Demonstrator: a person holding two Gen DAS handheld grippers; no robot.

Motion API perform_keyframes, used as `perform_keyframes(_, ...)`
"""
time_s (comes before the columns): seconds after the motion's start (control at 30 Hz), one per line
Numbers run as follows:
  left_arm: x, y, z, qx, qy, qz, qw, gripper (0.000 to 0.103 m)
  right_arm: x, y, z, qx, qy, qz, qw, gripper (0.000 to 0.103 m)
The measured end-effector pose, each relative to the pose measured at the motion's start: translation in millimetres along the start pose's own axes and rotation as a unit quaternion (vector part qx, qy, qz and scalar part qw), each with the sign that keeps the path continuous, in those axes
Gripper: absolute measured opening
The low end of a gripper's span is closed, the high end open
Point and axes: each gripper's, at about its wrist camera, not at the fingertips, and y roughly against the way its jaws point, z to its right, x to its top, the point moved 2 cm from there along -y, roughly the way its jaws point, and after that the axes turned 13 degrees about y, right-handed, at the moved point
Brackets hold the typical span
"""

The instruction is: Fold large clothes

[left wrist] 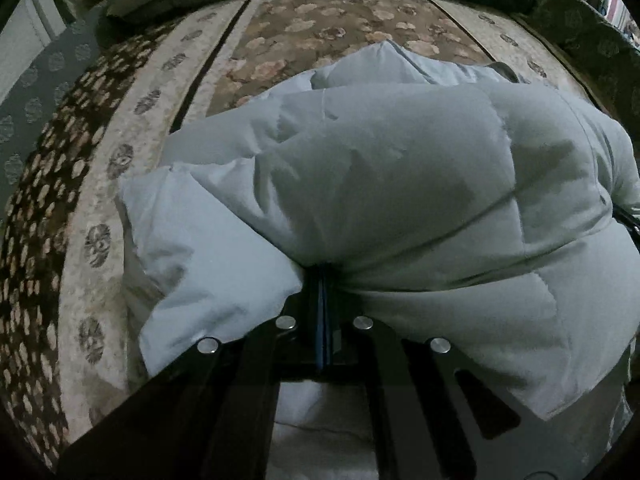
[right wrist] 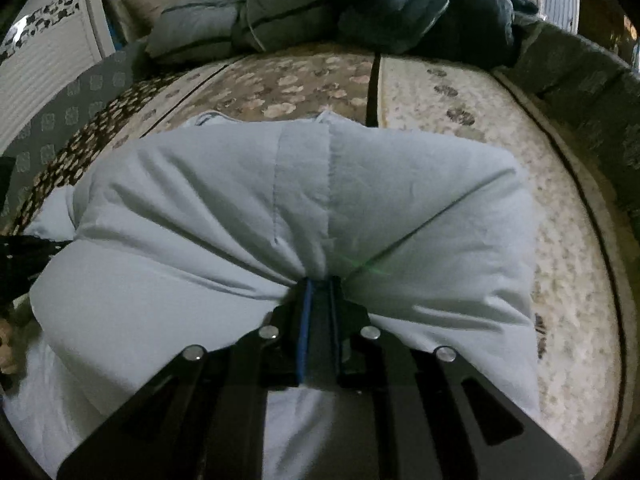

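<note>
Both tongs, left [left wrist: 322, 276] and right [right wrist: 319, 286], clamped on pale puffy garment [left wrist: 400, 184] bulging just beyond, atop floral bed [left wrist: 312, 36].

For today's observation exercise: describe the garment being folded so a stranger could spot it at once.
Start with the bed, covered in a flowered bedspread. In its middle lies the padded jacket, puffy and quilted. It is pale blue-grey and sits alone, unlike the dark bedding piled at the far end.

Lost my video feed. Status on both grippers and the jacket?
Left gripper shut on jacket. Right gripper shut on jacket too. Jacket bunched on the bed. Nothing in the way; dark bedding lies beyond it.
</note>
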Motion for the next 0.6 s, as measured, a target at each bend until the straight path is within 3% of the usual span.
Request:
perform_keyframes(0.3,23,-26,7,0.001,0.005,-0.021,0.9998,0.001,26,-43,11,-0.009,0.005,-0.041,0.999,0.003)
perform_keyframes(0.5,23,-26,4,0.001,0.012,-0.029,0.9995,0.001,24,-44,24,0.027,-0.036,-0.045,0.998,0.003)
perform_keyframes(0.6,19,-24,3,0.002,0.013,-0.02,0.9997,0.001,17,-36,18,0.016,-0.033,-0.04,0.999,0.003)
